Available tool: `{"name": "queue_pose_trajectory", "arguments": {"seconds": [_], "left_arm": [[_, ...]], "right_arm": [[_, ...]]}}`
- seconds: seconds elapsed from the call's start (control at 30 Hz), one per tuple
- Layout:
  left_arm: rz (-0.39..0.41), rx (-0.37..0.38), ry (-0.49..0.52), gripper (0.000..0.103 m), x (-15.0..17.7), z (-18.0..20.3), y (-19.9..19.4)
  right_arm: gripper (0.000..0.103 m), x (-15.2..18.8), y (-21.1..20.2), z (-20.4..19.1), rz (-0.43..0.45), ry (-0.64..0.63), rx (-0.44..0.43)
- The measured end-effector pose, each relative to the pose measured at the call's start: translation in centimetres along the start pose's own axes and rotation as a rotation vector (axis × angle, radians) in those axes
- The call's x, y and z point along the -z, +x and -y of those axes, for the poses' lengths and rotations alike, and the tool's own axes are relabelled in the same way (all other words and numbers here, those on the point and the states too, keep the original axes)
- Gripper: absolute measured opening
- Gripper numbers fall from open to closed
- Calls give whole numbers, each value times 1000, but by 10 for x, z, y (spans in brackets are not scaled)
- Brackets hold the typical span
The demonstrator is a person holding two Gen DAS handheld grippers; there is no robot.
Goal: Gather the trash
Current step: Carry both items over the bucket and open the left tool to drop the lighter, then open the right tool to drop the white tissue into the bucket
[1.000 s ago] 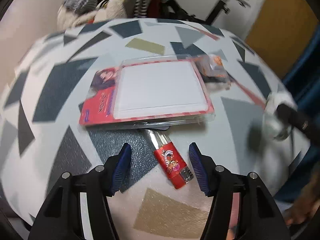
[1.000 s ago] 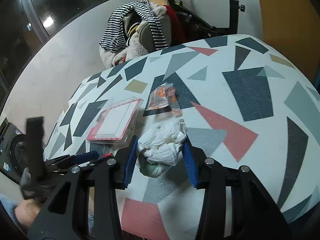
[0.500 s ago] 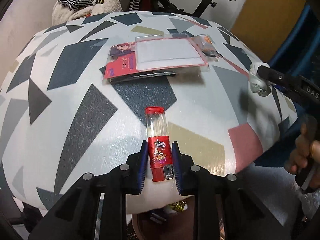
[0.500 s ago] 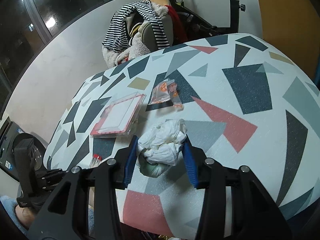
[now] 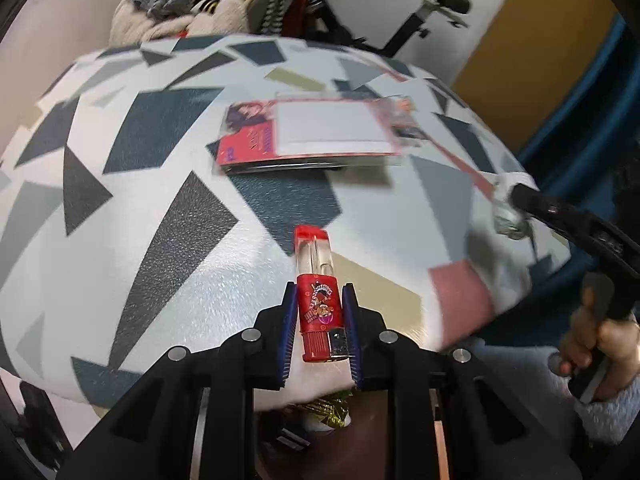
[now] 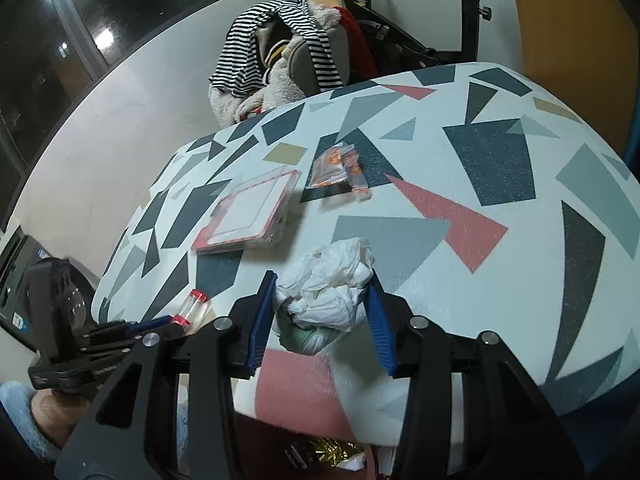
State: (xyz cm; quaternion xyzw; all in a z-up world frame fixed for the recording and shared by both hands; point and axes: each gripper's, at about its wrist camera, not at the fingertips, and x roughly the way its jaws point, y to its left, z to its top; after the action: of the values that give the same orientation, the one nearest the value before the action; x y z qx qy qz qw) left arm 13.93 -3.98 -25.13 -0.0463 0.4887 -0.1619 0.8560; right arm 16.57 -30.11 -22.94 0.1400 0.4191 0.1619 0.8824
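Note:
My left gripper (image 5: 319,300) is shut on a red lighter (image 5: 314,252) and holds it over the near edge of the patterned table (image 5: 120,200). In the right wrist view the same lighter (image 6: 194,304) shows at the lower left. A crumpled white tissue wad (image 6: 336,264) sits squeezed in my shut right gripper (image 6: 322,292), just above the table's near edge. A red-framed plastic package (image 6: 248,216) and a small clear wrapper with orange print (image 6: 340,168) lie on the table. Below the edge, gold foil (image 5: 330,414) shows inside a bin.
A chair piled with striped clothes (image 6: 280,52) stands behind the table, beside an exercise bike (image 6: 472,8). A hand (image 5: 592,340) holds the right gripper's handle at the table's right side. A yellow wall panel (image 5: 540,48) lies beyond.
The left gripper closed on the lighter and drew it back from the package to the near table edge, slightly raised. The right gripper with the tissue drifted a little toward that edge.

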Motion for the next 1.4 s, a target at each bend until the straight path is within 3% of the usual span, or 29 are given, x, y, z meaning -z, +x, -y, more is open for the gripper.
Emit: {"name": "queue_pose_trajectory", "arguments": {"seconds": [0.1,0.13,0.47,0.87,0.9,0.93,1.0,1.07,1.13,1.23,1.4], "left_arm": [[11,19,40,19,9,9,-18],[11,27,53,11,14,13,-24],[-34,140,127,11,73,43,-48],[-89,213,110,12,96,49,-40],[-75,230,113,22,95,50,-41],[-57,244,117,42,94,52,-44],[-2,237,133,57,90,55,-54],[34,217,145,61,86,57,-62],[75,181,149,75,82,56,-72],[150,130,135,86,78,50,-90],[248,38,101,94,76,36,-117]], "right_arm": [[45,5,-8,-6,-1,-12,-2],[45,8,-13,-10,-1,-21,-4],[45,35,-37,-33,-6,-66,-15],[45,61,-50,-40,-40,-92,0],[45,63,-51,-40,-41,-92,0],[45,64,-51,-40,-42,-92,1],[45,66,-52,-39,-45,-92,2],[45,69,-52,-39,-50,-94,4],[45,71,-51,-39,-54,-97,5],[45,76,-49,-40,-65,-106,10],[45,88,-40,-44,-100,-134,14]]}}
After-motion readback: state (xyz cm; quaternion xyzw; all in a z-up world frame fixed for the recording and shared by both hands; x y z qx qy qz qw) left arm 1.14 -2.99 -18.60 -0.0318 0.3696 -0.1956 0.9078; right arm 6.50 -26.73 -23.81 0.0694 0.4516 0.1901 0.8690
